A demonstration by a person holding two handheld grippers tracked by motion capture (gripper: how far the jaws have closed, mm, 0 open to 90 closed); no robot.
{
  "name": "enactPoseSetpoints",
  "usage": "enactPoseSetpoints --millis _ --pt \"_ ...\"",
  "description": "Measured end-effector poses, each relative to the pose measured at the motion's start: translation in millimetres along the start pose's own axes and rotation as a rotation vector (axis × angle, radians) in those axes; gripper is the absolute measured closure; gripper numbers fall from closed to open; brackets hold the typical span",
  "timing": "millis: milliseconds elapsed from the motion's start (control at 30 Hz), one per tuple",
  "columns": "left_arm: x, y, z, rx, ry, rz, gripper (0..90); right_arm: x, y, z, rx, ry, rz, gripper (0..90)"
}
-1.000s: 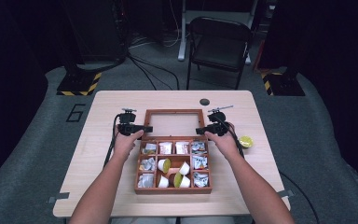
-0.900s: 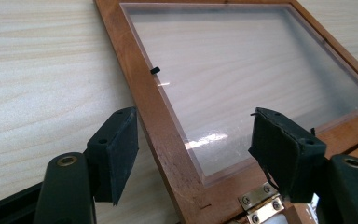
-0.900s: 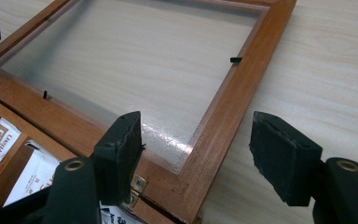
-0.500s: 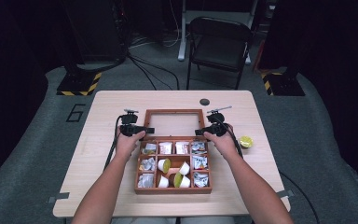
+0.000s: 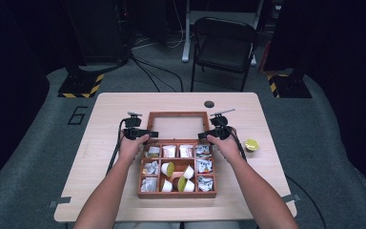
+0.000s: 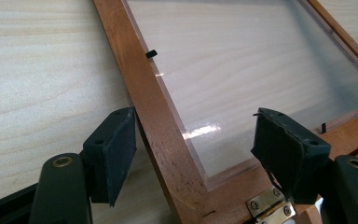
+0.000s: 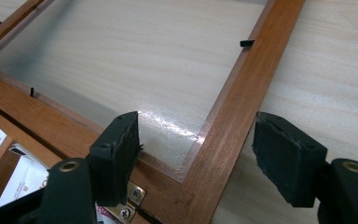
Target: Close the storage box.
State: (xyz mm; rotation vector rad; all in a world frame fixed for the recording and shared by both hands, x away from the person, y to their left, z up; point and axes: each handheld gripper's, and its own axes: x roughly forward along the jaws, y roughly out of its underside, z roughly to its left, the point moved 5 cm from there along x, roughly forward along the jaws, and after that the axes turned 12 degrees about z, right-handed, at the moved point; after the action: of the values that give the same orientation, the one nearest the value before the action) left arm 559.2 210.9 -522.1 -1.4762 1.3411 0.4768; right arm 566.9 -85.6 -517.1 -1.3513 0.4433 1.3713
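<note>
The lid [image 5: 176, 126] of the wooden box [image 5: 177, 193] lies swung fully back, flat on the worktop [image 5: 286, 157], so the opening looks done; what is left, as I judge it, is to let go of the lid and turn to the sachets and cups in the compartments. The left claw [image 5: 143, 134] straddles the lid's side rail [image 6: 161, 135] near the hinge [image 6: 268, 207]: one pad just beside the rail's outer edge, the other over the clear pane [image 6: 261, 60], not pressing. Its jaws have just been opening, so it is released. The right claw [image 5: 208, 135] mirrors it on the opposite rail [image 7: 233, 116], pads clear on both sides, jaws likewise just opening, released. A small yellow-green cup [image 5: 251, 144] sits well off beyond the right claw.
</note>
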Motion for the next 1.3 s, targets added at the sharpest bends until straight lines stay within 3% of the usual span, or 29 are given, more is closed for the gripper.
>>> enactPoseSetpoints --millis 733,967,1300 --pt "7.9 0.9 2.3 -0.035 0.044 0.000 27.6 5.8 -2.5 -5.7 0.026 -0.053 -0.002 27.0" --pt "9.5 0.3 2.7 -0.029 0.047 -0.002 25.8 7.8 -3.2 -7.0 0.036 -0.067 -0.004 25.7" --pt "10.7 -0.2 3.5 -0.027 0.056 -0.004 25.1 11.9 -3.7 -8.3 0.083 -0.119 -0.002 25.5"
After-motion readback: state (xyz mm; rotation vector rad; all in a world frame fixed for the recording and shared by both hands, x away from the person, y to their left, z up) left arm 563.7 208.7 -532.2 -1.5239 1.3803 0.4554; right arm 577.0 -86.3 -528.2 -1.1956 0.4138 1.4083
